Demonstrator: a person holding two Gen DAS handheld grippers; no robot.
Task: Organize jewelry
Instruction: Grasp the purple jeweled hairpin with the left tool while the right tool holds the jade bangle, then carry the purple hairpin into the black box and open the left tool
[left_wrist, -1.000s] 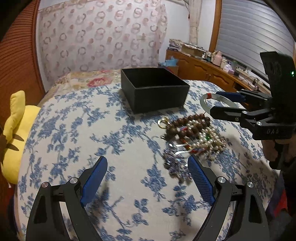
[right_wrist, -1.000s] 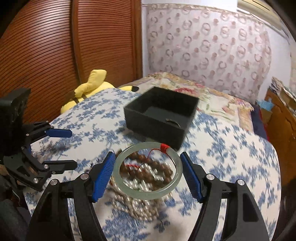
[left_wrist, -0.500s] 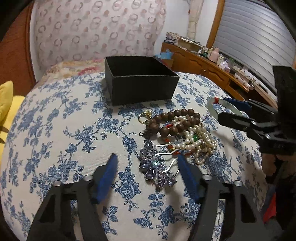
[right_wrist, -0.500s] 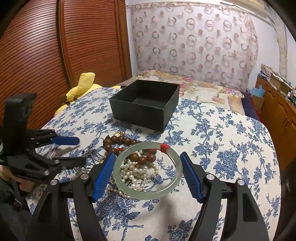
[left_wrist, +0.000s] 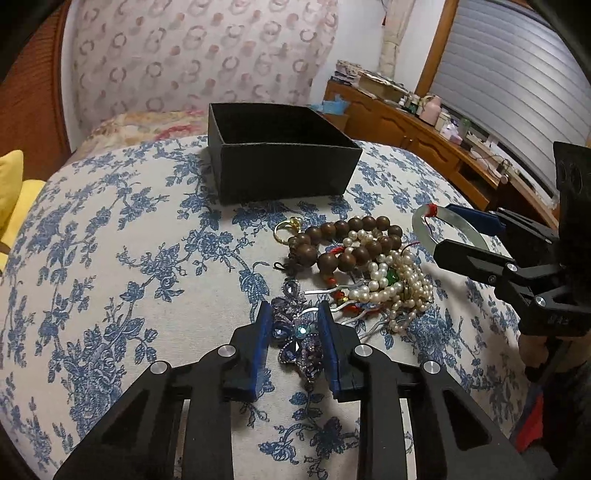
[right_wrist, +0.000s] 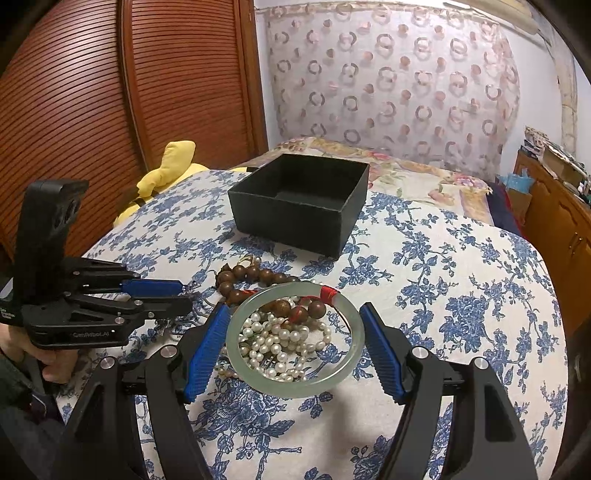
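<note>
A: Left wrist view: left gripper (left_wrist: 295, 334) has just been closing; its blue ribbed pads now sit against both sides of the purple hairpin (left_wrist: 295, 338), so I log it as clamped on that. The hairpin lies on the bedspread (left_wrist: 110, 266), at the near edge of the jewelry heap.

B: Risk there?

A: Likely snagging. The hairpin's silver prongs (left_wrist: 354, 317) reach into the pearl strands (left_wrist: 399, 291), and a lift could drag pearls along or spill the heap. The jewelled flower is lumpy and faceted, so the hold may be uneven and it could twist out.

B: Right wrist view?

A: Right gripper (right_wrist: 293, 343) is clamped across the pale green bangle (right_wrist: 236, 347), jaws wide, the bangle held level above the heap. It is a smooth, hard, glassy ring with a red thread wrap (right_wrist: 327, 291); held only at two points, it could slip and drop onto the brown wooden beads (right_wrist: 255, 275).

B: Destination?

A: Black box (right_wrist: 295, 218), open, matte, square-walled, further back on the bedspread beyond the heap. The quilt is soft and domed, so I judge that a nudge could tilt the box.
</note>
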